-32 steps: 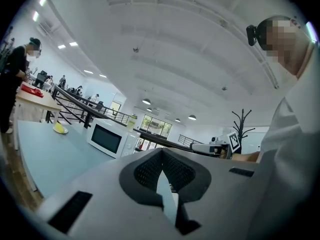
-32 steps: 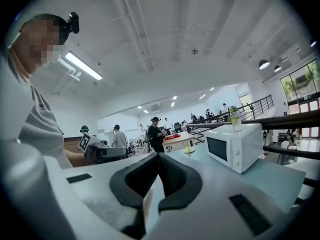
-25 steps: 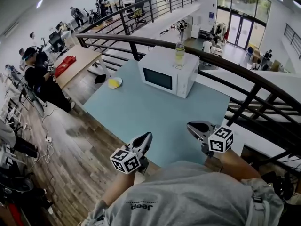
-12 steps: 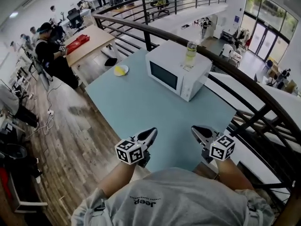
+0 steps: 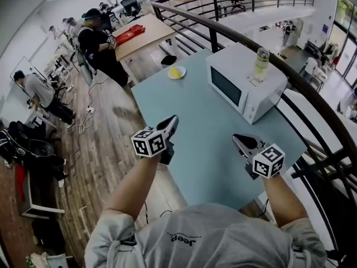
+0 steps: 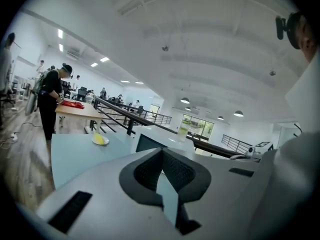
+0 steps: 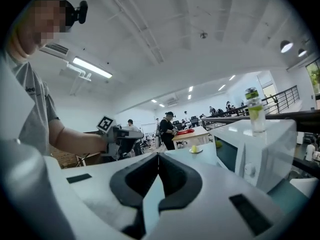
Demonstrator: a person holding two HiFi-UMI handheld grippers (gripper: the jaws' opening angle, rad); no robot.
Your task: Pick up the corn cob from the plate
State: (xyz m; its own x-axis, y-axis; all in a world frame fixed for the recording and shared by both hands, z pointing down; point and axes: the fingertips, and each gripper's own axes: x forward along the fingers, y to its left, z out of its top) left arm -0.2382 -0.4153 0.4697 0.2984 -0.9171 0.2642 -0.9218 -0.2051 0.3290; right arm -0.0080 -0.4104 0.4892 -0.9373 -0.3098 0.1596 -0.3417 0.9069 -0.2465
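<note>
The yellow corn cob (image 5: 175, 71) lies on a small white plate (image 5: 181, 75) at the far end of the light blue table (image 5: 195, 121). In the left gripper view the corn cob (image 6: 101, 139) sits far ahead to the left; in the right gripper view the corn cob (image 7: 194, 148) is small and distant. My left gripper (image 5: 173, 119) hovers by the table's left edge, shut and empty. My right gripper (image 5: 236, 138) is over the near right part of the table, shut and empty. Both are well short of the plate.
A white microwave (image 5: 245, 88) stands on the table's right side with a drink bottle (image 5: 260, 63) on top. A black railing (image 5: 312, 102) runs along the right. To the left lies wooden floor, with a person in black (image 5: 97, 38) at a wooden desk (image 5: 142, 35).
Both grippers have moved forward over the table, the left one more, out to the left edge. The head view has swung, so table, microwave and plate now sit further right and closer.
</note>
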